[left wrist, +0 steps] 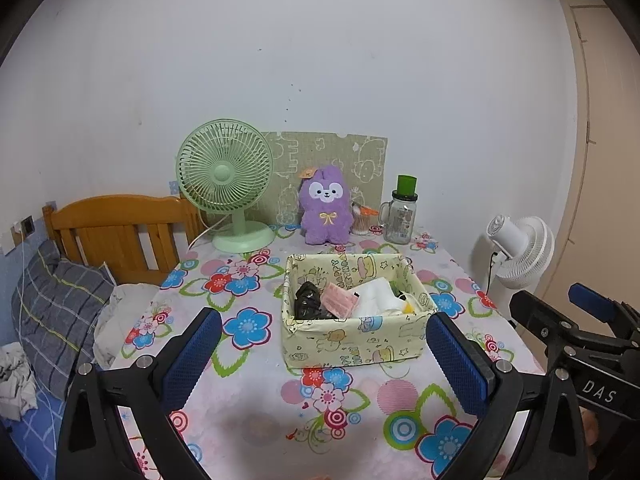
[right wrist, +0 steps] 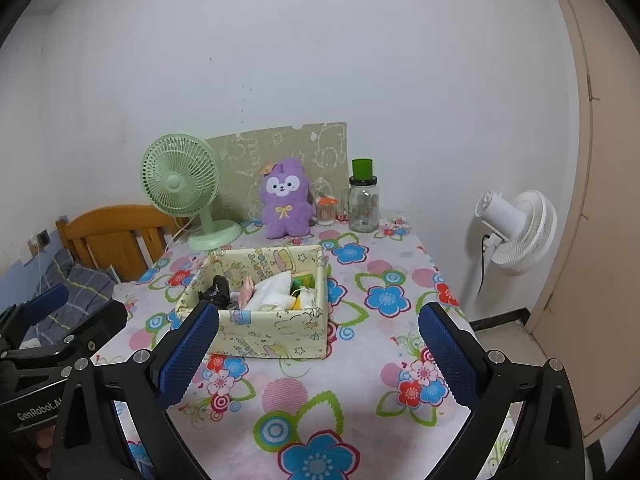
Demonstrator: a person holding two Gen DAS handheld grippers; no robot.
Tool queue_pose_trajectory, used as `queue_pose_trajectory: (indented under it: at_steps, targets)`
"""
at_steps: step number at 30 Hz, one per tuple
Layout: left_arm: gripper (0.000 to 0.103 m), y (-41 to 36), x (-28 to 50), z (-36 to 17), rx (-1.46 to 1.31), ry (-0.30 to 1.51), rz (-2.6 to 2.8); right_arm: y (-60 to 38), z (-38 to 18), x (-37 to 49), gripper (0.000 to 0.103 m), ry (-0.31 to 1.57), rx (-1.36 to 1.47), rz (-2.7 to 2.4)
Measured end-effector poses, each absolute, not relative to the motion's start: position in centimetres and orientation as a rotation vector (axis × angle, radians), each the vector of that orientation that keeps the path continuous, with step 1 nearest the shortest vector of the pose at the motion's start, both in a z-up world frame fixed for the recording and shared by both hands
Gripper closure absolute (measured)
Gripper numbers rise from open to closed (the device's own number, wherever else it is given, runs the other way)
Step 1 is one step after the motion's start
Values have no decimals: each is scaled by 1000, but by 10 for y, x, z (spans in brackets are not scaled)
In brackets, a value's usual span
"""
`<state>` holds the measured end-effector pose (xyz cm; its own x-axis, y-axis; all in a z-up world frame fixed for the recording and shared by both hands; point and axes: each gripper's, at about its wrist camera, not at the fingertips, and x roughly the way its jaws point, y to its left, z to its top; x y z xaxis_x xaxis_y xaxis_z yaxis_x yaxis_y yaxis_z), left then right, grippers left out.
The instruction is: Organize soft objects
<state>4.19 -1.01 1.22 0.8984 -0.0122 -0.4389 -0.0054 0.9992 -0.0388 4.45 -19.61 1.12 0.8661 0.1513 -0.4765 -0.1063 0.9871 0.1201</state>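
Note:
A yellow cartoon-print fabric box stands mid-table. It holds a black bag, a pink mask, white cloth and small yellow and green items. A purple plush toy sits upright at the back of the table. My left gripper is open and empty, held in front of the box. My right gripper is open and empty, in front of the box and to its right. Each gripper shows at the edge of the other's view.
A green desk fan, a glass jar with green lid and a cotton-swab holder stand at the back of the floral tablecloth. A bed with pillow lies left; a white floor fan stands right.

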Motion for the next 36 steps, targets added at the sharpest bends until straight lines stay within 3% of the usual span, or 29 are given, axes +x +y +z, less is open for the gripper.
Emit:
queue_pose_trajectory:
  at_steps: [36]
  targets:
    - [0, -11, 54, 14, -29, 453, -16, -205, 14, 56, 0, 500, 84, 81]
